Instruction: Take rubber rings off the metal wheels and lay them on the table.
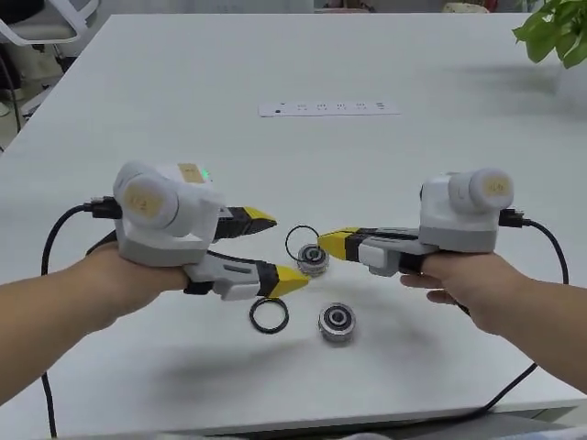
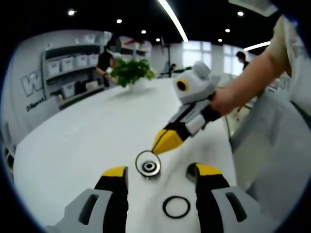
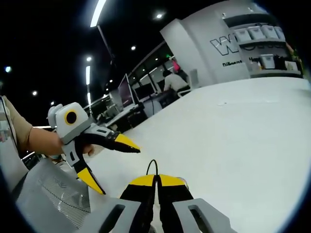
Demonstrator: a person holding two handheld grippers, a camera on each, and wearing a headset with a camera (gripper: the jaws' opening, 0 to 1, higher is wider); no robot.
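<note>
My right gripper (image 1: 328, 244) is shut on a thin black rubber ring (image 1: 292, 240) that loops up beside a small metal wheel (image 1: 313, 260). In the right gripper view the ring (image 3: 152, 167) rises from between the closed jaws (image 3: 155, 180). My left gripper (image 1: 274, 249) stands open just left of that wheel, with nothing between its jaws. In the left gripper view the wheel (image 2: 148, 168) lies ahead of the open gripper (image 2: 161, 171). A loose ring (image 1: 269, 315) lies flat on the table, also visible as the loose ring (image 2: 176, 207). A second wheel (image 1: 337, 323) lies beside it.
The white table (image 1: 275, 165) has a flat white strip (image 1: 328, 109) farther back and a green plant (image 1: 555, 32) at its far right corner. Black cables trail from both grippers toward the front edge. A chair (image 1: 41, 18) stands at the far left.
</note>
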